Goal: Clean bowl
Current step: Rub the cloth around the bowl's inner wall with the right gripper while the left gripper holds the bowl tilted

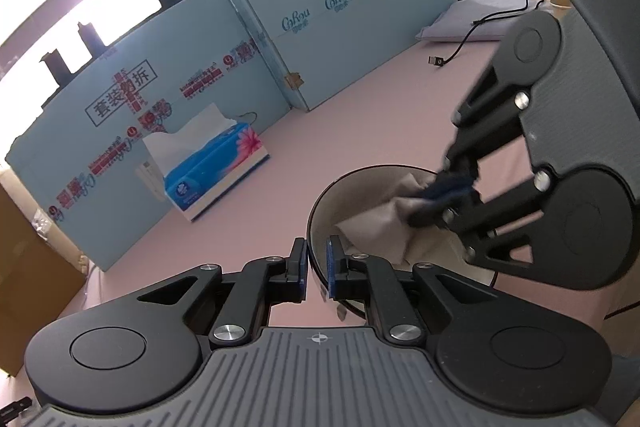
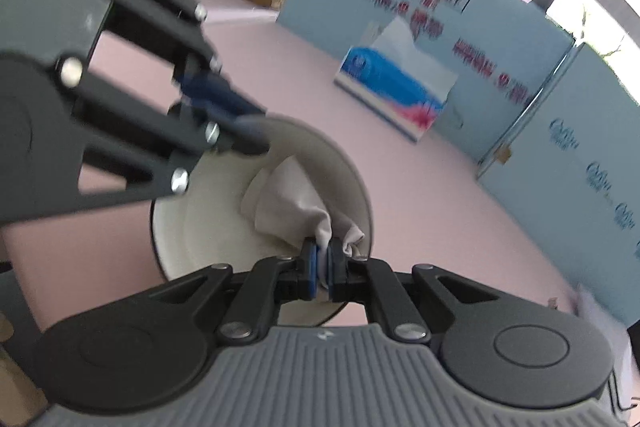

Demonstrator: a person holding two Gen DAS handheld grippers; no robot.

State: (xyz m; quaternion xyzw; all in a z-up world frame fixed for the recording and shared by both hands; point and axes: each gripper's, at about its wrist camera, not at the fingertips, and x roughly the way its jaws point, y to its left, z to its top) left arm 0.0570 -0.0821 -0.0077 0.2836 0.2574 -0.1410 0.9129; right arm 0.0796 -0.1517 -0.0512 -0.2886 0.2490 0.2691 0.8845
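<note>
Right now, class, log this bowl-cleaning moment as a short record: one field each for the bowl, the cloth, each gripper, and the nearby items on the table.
bowl: bowl, pale inside, dark rim, on the pink table
cloth: white cloth inside the bowl
left gripper: left gripper shut on the bowl's rim
right gripper: right gripper shut on the cloth
nearby: tissue box in front of the blue cardboard panels; black cable at the far side

Pinching the bowl (image 1: 320, 215) rim with the left hand-held gripper (image 1: 317, 269); just ahead, pressing a cloth (image 1: 384, 227) inside with the right hand-held gripper (image 1: 444, 201).
</note>
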